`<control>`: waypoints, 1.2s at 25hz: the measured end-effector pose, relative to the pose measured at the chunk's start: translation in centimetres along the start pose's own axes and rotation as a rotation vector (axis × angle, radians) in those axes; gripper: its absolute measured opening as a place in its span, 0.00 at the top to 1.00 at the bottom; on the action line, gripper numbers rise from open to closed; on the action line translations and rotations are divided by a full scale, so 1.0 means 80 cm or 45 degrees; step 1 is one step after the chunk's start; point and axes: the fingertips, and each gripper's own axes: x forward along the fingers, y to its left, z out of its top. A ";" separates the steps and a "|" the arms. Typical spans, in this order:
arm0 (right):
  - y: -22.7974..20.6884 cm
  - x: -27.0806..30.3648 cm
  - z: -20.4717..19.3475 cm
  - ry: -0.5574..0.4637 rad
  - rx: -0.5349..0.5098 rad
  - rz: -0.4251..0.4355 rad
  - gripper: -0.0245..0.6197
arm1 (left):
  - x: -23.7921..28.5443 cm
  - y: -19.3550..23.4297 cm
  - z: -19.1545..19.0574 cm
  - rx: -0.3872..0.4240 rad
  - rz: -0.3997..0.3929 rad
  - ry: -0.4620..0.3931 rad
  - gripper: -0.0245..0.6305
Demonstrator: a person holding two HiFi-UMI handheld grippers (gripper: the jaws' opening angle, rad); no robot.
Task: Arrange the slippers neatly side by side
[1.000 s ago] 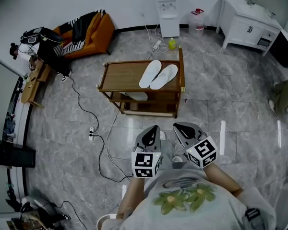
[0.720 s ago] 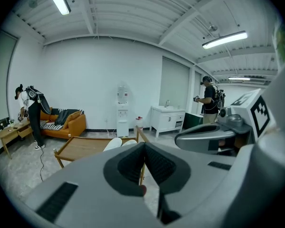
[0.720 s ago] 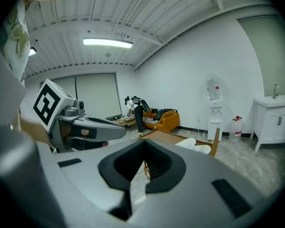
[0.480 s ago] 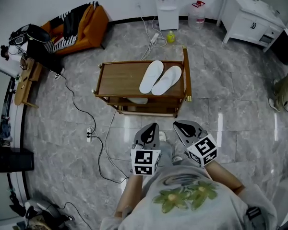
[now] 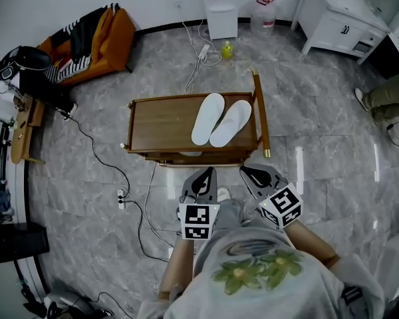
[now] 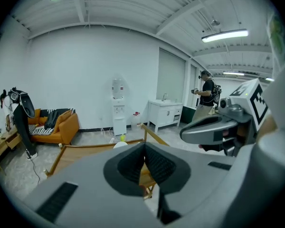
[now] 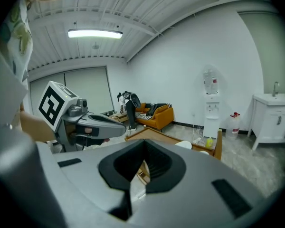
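Head view: a wooden table (image 5: pixel 163 121) is standing mid-frame on a grey tiled floor (image 5: pixel 86 158). The two white slippers (image 5: pixel 221 121) are lying side by side on the right part of its top, touching along their length and leaning slightly to the right. An orange sofa (image 5: pixel 93 38) is sitting at the upper left, a white dispenser (image 5: pixel 221 8) and a jug (image 5: pixel 263 15) at the top, and a white cabinet (image 5: pixel 332 18) at the upper right. A cable (image 5: pixel 145 201) is trailing over the floor to the left of the grippers. The left gripper (image 5: pixel 203 181) and right gripper (image 5: pixel 256 177) are pointing at the table's near edge from just below it, well short of the slippers.

Left gripper view: the left gripper's (image 6: pixel 144 148) jaws are pressing together with nothing between them. The table is showing beyond them, the sofa at the left, and a person (image 6: pixel 208 91) is standing at the far right.

Right gripper view: the right gripper's (image 7: pixel 143 148) jaws are likewise meeting, empty. The table and slippers are lying ahead, with the left gripper at the left.

Against the earlier frames, the table is sitting lower in the head view and nearer the grippers. The slippers are keeping their place on it, and both grippers are staying closed.
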 end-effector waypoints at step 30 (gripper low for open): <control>-0.054 0.099 0.035 0.039 0.051 -0.019 0.95 | 0.110 0.088 0.008 0.204 -0.086 0.139 0.78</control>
